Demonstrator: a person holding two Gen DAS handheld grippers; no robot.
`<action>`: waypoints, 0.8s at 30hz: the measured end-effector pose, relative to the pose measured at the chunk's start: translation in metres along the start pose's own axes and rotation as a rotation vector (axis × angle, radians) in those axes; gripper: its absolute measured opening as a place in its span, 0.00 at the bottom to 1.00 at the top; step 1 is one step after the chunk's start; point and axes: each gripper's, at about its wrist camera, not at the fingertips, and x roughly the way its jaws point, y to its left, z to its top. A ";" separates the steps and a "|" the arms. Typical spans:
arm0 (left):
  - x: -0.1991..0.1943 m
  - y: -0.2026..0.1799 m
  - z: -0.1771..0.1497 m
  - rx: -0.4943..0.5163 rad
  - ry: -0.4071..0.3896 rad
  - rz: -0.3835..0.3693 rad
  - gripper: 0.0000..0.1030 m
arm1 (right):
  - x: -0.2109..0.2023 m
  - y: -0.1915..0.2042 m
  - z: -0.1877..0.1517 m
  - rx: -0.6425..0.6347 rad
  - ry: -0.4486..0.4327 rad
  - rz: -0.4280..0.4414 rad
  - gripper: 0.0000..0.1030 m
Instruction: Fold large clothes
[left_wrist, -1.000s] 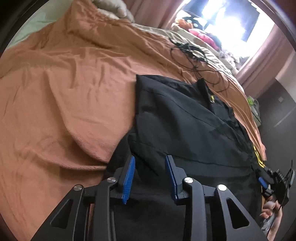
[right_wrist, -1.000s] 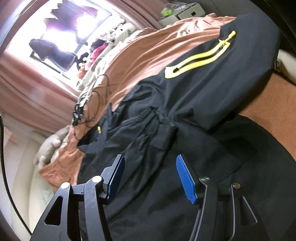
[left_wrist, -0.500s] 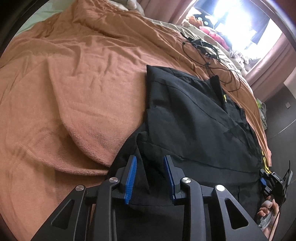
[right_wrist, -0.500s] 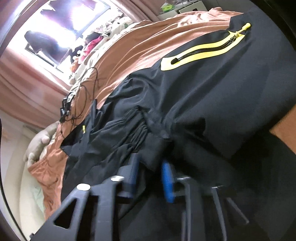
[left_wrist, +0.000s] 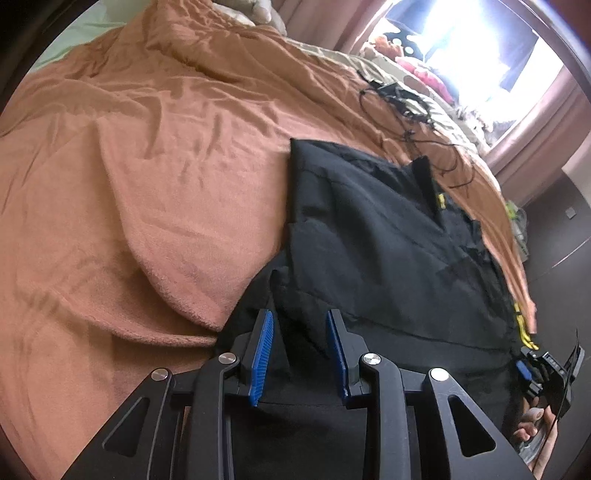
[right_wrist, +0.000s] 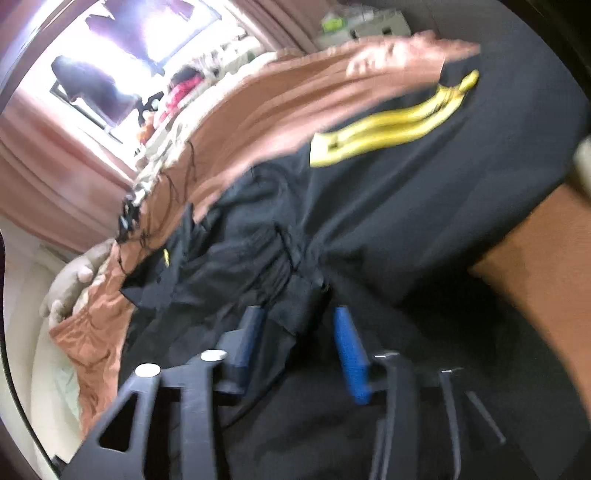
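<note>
A large black jacket (left_wrist: 388, 236) with yellow zip trim (right_wrist: 388, 125) lies on a bed under a rust-orange blanket (left_wrist: 129, 184). My left gripper (left_wrist: 301, 343) is at the jacket's near left edge, jaws a little apart, with a raised fold of black cloth between the blue pads (left_wrist: 262, 347). My right gripper (right_wrist: 299, 343) is at the jacket's near right part, with a bunched fold of black cloth between its blue pads (right_wrist: 349, 354); the view is blurred by motion. The right gripper also shows in the left wrist view (left_wrist: 535, 373) at the far right, held by a hand.
Black cables and a small device (left_wrist: 402, 99) lie on the bed beyond the jacket's collar. Pillows (right_wrist: 70, 280) sit at the head of the bed. A bright window with pink curtains (left_wrist: 480, 48) and soft toys is behind. A dark wall stands at the right.
Both grippers have closed in from wide open around folds of the jacket. The right gripper's jaws have since parted somewhat and it is moving, blurring its view. The left has barely shifted.
</note>
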 end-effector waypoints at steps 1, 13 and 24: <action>-0.003 -0.001 0.000 0.000 -0.004 -0.004 0.34 | -0.010 -0.001 0.002 -0.004 -0.022 -0.012 0.48; -0.034 -0.011 -0.006 0.018 -0.054 -0.038 0.53 | -0.135 -0.081 0.041 0.146 -0.293 -0.063 0.48; -0.039 -0.021 -0.019 0.017 -0.062 -0.018 0.53 | -0.125 -0.129 0.061 0.308 -0.291 0.059 0.48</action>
